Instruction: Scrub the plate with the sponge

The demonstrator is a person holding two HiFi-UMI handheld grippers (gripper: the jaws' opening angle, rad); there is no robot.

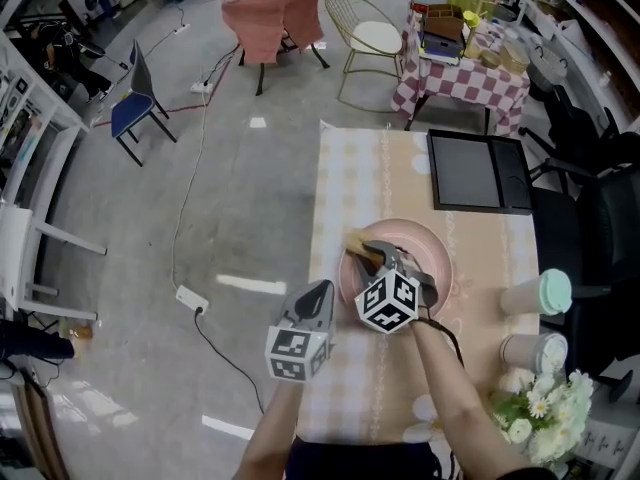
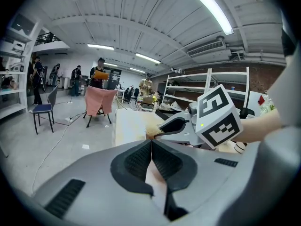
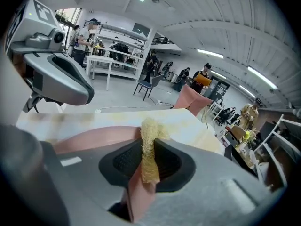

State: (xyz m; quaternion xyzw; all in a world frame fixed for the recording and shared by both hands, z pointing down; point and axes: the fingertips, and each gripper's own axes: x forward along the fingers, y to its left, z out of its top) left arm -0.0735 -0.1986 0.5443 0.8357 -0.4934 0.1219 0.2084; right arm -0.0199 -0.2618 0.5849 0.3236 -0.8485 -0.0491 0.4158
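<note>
while right tongs [image 3: 150,144] pinch sponge [image 3: 149,128] lengthwise over plate [image 3: 94,138], left tongs [image 2: 151,142] closed

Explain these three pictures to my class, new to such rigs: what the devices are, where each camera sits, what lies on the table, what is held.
A person holds a hand-held two-jaw gripper in each hand; the marker cubes belong to them. The head view looks down from the person's head; the other two look along each gripper's jaws. On the table are a pink plate, a black tray, two cups and flowers. The right gripper pinches a yellow sponge over the plate. The left gripper has its jaws closed beside the plate's rim; whether they pinch it is unclear.
</note>
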